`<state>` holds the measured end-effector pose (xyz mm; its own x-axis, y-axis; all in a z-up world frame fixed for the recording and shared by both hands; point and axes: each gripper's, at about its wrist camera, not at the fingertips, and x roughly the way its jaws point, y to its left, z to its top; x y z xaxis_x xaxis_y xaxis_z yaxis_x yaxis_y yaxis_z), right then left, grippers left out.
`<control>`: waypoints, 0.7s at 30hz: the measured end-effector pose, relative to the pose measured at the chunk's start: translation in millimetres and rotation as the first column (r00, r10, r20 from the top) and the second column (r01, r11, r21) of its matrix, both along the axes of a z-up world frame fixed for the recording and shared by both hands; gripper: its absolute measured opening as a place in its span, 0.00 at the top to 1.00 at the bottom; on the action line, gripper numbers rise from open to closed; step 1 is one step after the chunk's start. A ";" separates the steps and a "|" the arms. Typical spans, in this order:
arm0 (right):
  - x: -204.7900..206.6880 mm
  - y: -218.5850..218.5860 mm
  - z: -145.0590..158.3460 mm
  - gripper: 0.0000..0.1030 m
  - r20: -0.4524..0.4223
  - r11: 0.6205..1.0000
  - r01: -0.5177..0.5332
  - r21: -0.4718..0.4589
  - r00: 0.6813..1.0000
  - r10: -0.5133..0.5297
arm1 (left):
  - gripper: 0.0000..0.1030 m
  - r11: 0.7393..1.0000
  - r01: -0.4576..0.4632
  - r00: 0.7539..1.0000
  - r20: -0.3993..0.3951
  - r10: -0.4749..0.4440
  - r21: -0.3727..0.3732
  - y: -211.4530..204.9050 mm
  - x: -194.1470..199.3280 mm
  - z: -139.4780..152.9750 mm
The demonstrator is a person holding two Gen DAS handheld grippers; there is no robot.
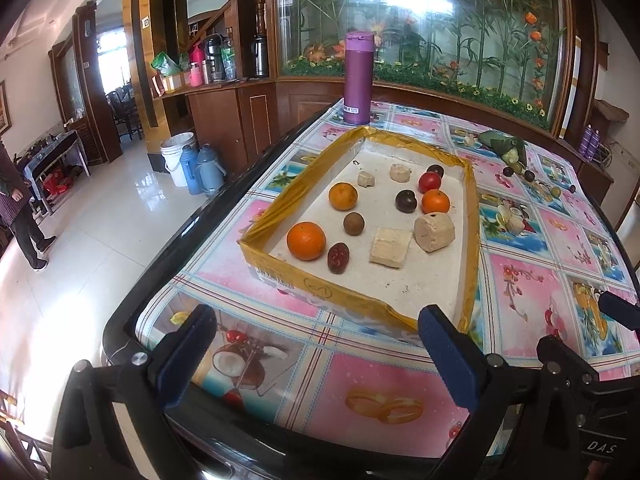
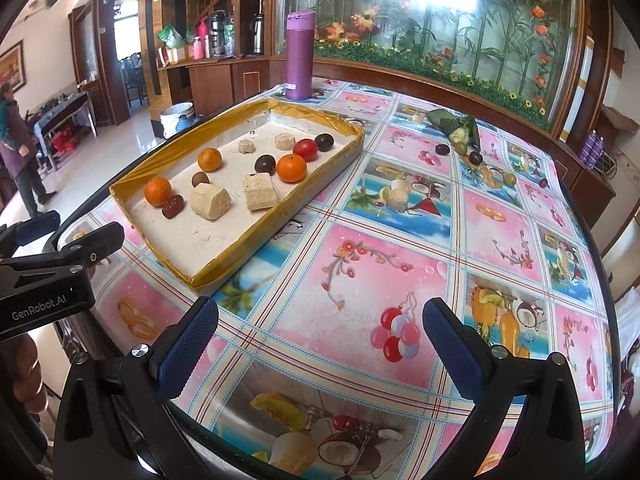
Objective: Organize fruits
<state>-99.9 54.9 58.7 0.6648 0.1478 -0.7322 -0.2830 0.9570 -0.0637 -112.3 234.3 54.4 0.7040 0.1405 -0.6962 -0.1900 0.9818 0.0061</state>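
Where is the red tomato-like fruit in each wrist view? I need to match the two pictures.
Left wrist view: the red fruit lies in the far right part of the tray, right of centre in the picture.
Right wrist view: the same fruit is near the tray's far end, upper centre-left of the picture.
Shared landmark: the purple bottle standing beyond the tray's far end.

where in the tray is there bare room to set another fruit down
The tray is bare at its near end, between the near rim and the row of the red date and two pale blocks. A smaller bare strip lies at the far end, toward the purple bottle. The middle is crowded, around the orange and dark plum.
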 end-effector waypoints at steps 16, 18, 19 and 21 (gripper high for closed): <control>-0.9 -2.8 -1.8 0.00 -0.007 1.000 0.006 -0.014 1.000 -0.006 | 0.01 0.999 0.038 0.999 0.033 -0.037 -0.020 -3.2 -2.8 4.0; -0.6 -3.0 -1.9 0.00 -0.007 1.000 0.007 -0.015 1.000 -0.007 | 0.01 0.999 0.039 0.998 0.045 -0.038 -0.032 -2.1 -2.7 5.7; -0.4 -3.1 -1.9 0.00 -0.006 1.000 0.007 -0.015 1.000 -0.007 | 0.01 0.999 0.040 0.998 0.046 -0.039 -0.035 -1.8 -2.9 6.2; -0.3 -3.1 -2.0 0.00 -0.007 1.000 0.006 -0.015 1.000 -0.006 | 0.01 0.998 0.044 0.998 0.036 -0.042 -0.038 -1.8 -1.6 5.1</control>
